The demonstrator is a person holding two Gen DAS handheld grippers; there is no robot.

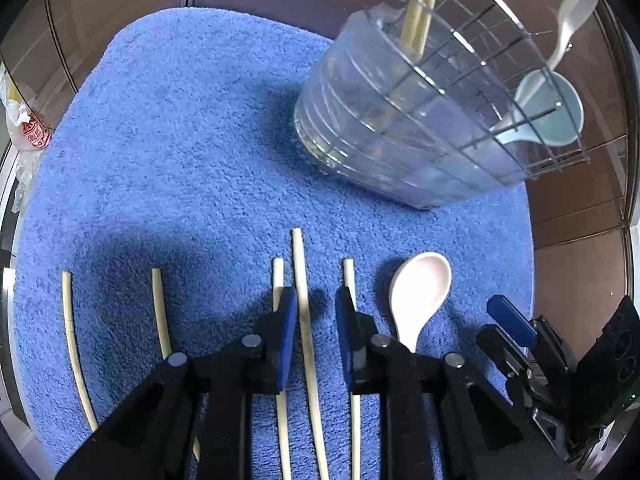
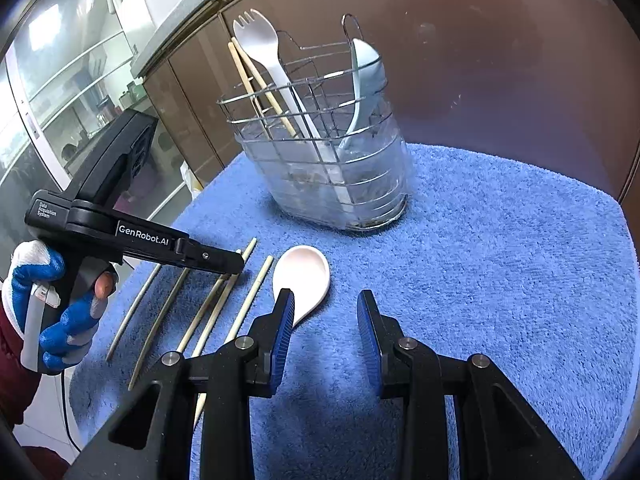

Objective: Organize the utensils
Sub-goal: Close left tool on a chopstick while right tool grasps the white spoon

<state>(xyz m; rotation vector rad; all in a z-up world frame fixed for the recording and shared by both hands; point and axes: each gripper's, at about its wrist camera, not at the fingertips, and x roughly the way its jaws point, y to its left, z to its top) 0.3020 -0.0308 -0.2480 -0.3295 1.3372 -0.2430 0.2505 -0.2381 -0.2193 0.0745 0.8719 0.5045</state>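
Several pale chopsticks (image 1: pixel 160 312) lie side by side on a blue towel (image 1: pixel 180 140). My left gripper (image 1: pixel 316 308) points down over them, open, with the middle chopstick (image 1: pixel 301 264) between its pads and a gap on the right side. A white spoon (image 1: pixel 420 284) lies just right of the chopsticks. My right gripper (image 2: pixel 325 308) stands open beside that spoon (image 2: pixel 302 276), whose handle runs under its left finger. Behind stands a wire utensil holder (image 2: pixel 332 168) with two chopsticks (image 2: pixel 248 76), a white spork (image 2: pixel 260 40) and a pale blue spoon (image 2: pixel 366 76) upright in it.
A gloved hand (image 2: pixel 52 300) holds the left gripper (image 2: pixel 236 266) at the towel's left edge. Brown cabinet fronts (image 2: pixel 500 60) close in behind and to the right. A crumpled plastic bag (image 1: pixel 24 128) lies off the towel's left side. Bare towel (image 2: pixel 500 260) stretches right of the spoon.
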